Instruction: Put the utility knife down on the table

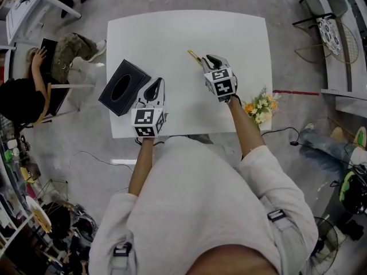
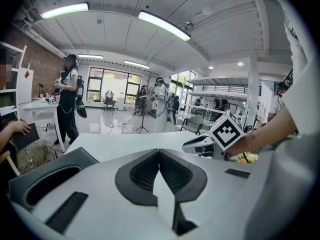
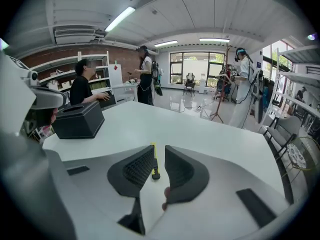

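A slim yellow utility knife with a black end lies flat on the white table, just beyond my right gripper. In the right gripper view the knife shows in the gap between the jaws of my right gripper. The jaws stand a little apart and neither touches it. My left gripper rests near the table's front edge, and in its own view this left gripper has its pads pressed together on nothing.
A black tissue box stands at the table's left, close to the left gripper. A bunch of flowers sits off the right front corner. A seated person is at the far left, and chairs are at the back right.
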Motion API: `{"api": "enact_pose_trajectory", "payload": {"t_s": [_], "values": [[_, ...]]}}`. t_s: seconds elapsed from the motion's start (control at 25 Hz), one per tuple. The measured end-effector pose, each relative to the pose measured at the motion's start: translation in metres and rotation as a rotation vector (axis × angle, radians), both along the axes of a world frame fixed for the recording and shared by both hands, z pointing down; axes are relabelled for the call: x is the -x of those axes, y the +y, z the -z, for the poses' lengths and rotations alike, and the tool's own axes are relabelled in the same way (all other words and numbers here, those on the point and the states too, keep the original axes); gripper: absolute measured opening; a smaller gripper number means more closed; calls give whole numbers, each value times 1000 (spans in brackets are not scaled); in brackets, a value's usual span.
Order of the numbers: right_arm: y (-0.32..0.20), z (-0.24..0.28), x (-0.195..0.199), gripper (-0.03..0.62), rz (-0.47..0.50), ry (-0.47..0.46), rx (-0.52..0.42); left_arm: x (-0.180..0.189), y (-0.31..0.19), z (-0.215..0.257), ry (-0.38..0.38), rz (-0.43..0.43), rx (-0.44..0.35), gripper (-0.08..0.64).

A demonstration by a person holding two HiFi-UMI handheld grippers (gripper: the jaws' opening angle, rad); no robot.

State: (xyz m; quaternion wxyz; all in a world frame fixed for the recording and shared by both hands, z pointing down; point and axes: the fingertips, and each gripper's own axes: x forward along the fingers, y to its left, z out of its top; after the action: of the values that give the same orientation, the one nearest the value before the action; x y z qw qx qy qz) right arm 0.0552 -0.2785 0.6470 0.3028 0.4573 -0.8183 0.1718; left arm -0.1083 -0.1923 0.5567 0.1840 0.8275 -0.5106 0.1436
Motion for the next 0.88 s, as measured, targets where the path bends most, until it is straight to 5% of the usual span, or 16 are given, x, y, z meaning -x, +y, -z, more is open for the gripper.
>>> {"api": "enact_pose_trajectory", "payload": {"t_s": [0.88], "values": [[83,99,-41,32,-117,-148,-220,-21,8,31,20,-57,-74,20]]}}
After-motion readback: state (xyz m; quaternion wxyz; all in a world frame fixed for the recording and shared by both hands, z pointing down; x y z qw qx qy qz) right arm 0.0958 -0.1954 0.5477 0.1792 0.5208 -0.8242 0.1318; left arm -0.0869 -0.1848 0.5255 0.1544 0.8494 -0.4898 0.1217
